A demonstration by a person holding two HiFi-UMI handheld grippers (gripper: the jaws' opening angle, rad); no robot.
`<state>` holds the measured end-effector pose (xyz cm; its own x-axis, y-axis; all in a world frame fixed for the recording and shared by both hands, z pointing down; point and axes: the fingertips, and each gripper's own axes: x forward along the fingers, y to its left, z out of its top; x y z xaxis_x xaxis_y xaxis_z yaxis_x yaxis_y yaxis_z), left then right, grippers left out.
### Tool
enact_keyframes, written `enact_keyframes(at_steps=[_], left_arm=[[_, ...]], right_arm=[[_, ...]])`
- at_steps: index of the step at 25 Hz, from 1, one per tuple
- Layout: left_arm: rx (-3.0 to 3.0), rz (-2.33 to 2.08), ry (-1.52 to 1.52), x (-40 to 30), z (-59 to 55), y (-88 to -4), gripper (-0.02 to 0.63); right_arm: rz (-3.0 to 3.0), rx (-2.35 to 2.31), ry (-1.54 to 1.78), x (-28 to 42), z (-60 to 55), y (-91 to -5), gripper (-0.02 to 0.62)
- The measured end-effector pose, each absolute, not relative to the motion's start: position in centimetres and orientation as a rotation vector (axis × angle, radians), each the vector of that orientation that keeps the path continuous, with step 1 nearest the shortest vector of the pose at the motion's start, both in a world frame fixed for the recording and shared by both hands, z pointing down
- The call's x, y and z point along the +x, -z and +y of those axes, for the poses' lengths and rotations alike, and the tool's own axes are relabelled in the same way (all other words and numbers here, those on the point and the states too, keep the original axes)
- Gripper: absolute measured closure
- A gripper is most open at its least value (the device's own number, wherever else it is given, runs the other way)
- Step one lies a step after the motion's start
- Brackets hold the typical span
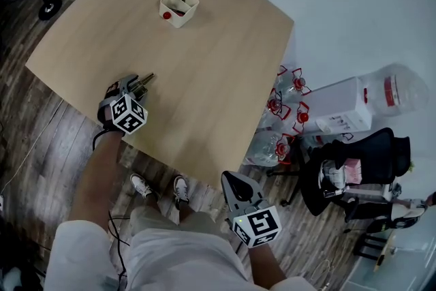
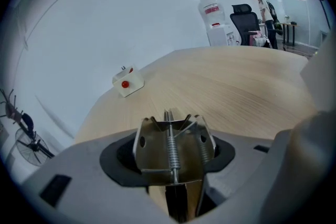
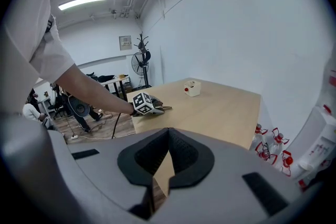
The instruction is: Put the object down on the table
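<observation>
- Left tongs [image 1: 139, 83] are gaping wide around the metal clip [image 2: 173, 148] at the table's [image 1: 218, 44] near edge, likely to release it.
- Right tongs [image 1: 230, 178] are idling closed and empty, just off the table.

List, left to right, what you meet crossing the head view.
fan base → left gripper → white container → right gripper → black office chair
</observation>
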<state>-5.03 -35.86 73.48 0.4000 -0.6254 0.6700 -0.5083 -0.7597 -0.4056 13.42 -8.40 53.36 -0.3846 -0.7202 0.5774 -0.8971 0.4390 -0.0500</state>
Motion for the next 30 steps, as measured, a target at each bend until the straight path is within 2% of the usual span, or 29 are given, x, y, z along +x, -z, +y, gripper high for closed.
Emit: enact_keyframes(at_steps=[4,14,30], left_arm=[[-2.571,1.067,1.260,-4.9,-35.5,-73.0,0.357],[-2.649,0.971,1.280,-3.5,-30.8,-73.3,0.356],[-2.684,1.058,1.326,-3.4,-33.1,-73.5,0.349]], right_arm=[[-2.224,1.363,-0.499,13.1,-7.8,-53.5,0.597],[-2.284,1.329,-0.470,13.0,-7.5,-52.3,0.597],[-2.266,1.348,-0.478,15.5,-6.4,-52.3,0.597]])
